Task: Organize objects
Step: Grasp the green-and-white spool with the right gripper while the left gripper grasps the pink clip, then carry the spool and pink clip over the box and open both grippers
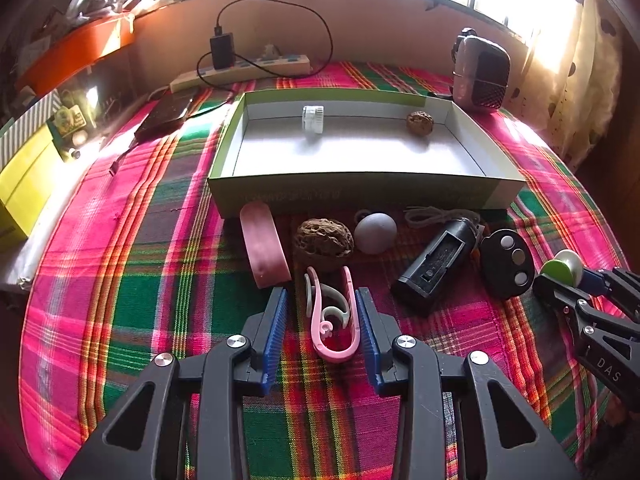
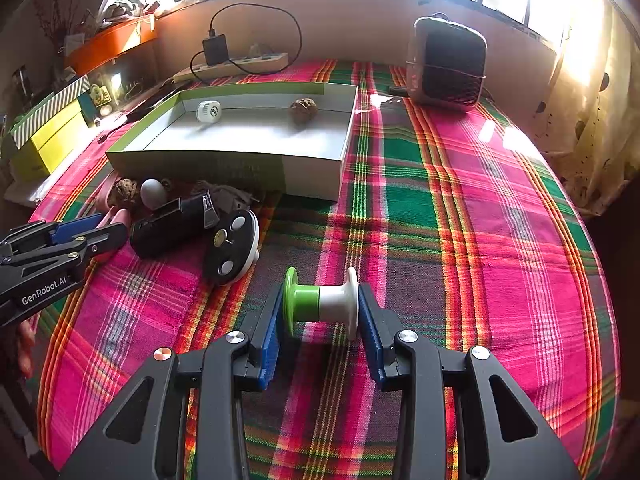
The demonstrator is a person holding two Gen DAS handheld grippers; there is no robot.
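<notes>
With the right gripper (image 2: 318, 312) clamped on the green-and-white spool (image 2: 320, 303), the left gripper (image 1: 322, 322) straddles the pink clip (image 1: 334, 320) on the counter, jaws apart; next, pinch it and carry it to the open box (image 1: 352, 190).

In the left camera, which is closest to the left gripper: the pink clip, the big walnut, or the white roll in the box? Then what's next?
1. Pink clip, between the left gripper's fingers.
2. Big walnut, just past the clip on the cloth.
3. White roll, at the back of the box.
</notes>
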